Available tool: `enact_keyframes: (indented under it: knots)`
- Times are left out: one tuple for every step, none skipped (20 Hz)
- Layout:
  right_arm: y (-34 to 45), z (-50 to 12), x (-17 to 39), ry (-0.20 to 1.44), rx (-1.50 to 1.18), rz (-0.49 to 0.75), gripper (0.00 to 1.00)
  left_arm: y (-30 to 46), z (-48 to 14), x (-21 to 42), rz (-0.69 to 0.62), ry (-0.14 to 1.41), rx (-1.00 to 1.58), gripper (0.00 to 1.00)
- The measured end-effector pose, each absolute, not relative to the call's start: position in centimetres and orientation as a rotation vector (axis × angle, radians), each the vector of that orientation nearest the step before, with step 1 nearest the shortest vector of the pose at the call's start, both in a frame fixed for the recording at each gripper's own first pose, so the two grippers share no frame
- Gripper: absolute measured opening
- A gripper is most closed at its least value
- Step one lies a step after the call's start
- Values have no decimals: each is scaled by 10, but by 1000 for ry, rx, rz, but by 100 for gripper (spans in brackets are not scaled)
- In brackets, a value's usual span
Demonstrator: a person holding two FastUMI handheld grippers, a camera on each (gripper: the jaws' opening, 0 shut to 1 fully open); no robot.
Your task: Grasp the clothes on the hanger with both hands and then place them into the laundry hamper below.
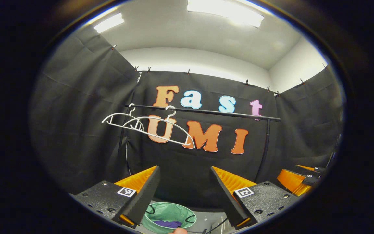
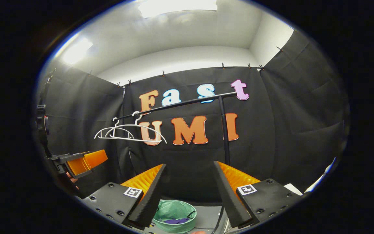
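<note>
Nearest the lens in the left gripper view, the left gripper (image 1: 185, 195) stood with its jaws spread wide and nothing between them. Below it sat the round pale-green fabric laundry hamper (image 1: 168, 214), with a crumpled purple garment (image 1: 167, 223) lying inside it. Behind, a thin black metal clothes rail (image 1: 203, 112) crossed the black cloth wall, carried at its right end by a black upright post (image 1: 265, 148). Two bare white plastic hangers (image 1: 151, 127) hung from the rail's left part, overlapping one another. At the far right edge of that view the right gripper (image 1: 299, 178) showed partly, too little of it to judge from there.

From the right gripper view, the right gripper (image 2: 190, 195) likewise held its jaws wide apart and empty. The same green hamper (image 2: 175, 217) lay between and beneath its fingers, the purple garment (image 2: 175, 221) at the bottom of it. The two white hangers (image 2: 127, 132) hung bare from the left part of the rail (image 2: 180, 104), and the left gripper (image 2: 83, 162) appeared at the left edge, well apart from the hangers and lower than them
</note>
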State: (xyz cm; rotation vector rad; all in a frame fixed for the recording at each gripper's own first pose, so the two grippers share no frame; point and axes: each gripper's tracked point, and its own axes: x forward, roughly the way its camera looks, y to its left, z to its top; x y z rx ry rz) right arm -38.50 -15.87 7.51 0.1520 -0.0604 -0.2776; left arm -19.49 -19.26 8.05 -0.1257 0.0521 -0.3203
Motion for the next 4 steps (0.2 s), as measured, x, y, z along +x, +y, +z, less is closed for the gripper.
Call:
enact_keyframes:
  knots:
    - [-159,77,-385,-63,157,-277,84,-198,80,-198,-338,58,-128,92]
    - [-160,78,-386,-69,156,-277,85,-200,82,-199,-345,54,-125,95]
    - [-161,78,-387,-70,149,-278,91,-200,84,-200,-343,44,-116,93]
    - [-164,79,-388,-73,142,-283,91,-199,86,-199,-336,34,-105,91]
